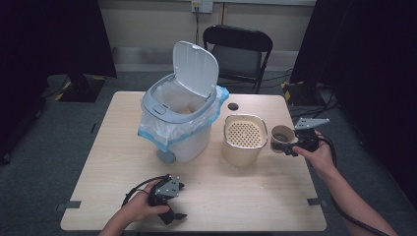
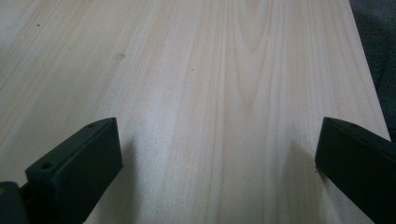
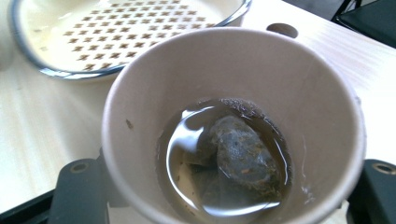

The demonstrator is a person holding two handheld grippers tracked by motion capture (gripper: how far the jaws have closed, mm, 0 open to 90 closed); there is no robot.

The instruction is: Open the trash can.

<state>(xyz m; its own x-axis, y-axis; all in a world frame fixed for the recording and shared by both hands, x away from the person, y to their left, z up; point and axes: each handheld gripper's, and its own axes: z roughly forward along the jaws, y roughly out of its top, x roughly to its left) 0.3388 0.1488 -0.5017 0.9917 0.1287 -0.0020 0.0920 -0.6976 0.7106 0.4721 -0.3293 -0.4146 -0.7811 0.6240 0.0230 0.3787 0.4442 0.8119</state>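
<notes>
A brown paper cup (image 1: 282,138) hangs just right of the cream strainer pot (image 1: 244,138), tilted toward it, with my right gripper (image 1: 291,148) shut on its sides. In the right gripper view the cup (image 3: 243,84) holds a little brownish liquid and dark tea bags (image 3: 243,154), and the strainer's perforated top (image 3: 126,23) lies just beyond the rim. My left gripper (image 1: 178,201) rests near the table's front edge, its jaws wide apart over bare wood (image 2: 215,116) with nothing between them.
A white bin (image 1: 182,118) with its lid up and a blue-edged liner stands left of the strainer pot. A small dark round hole (image 1: 233,106) sits in the tabletop behind the pot. A black chair (image 1: 238,51) stands beyond the table's far edge.
</notes>
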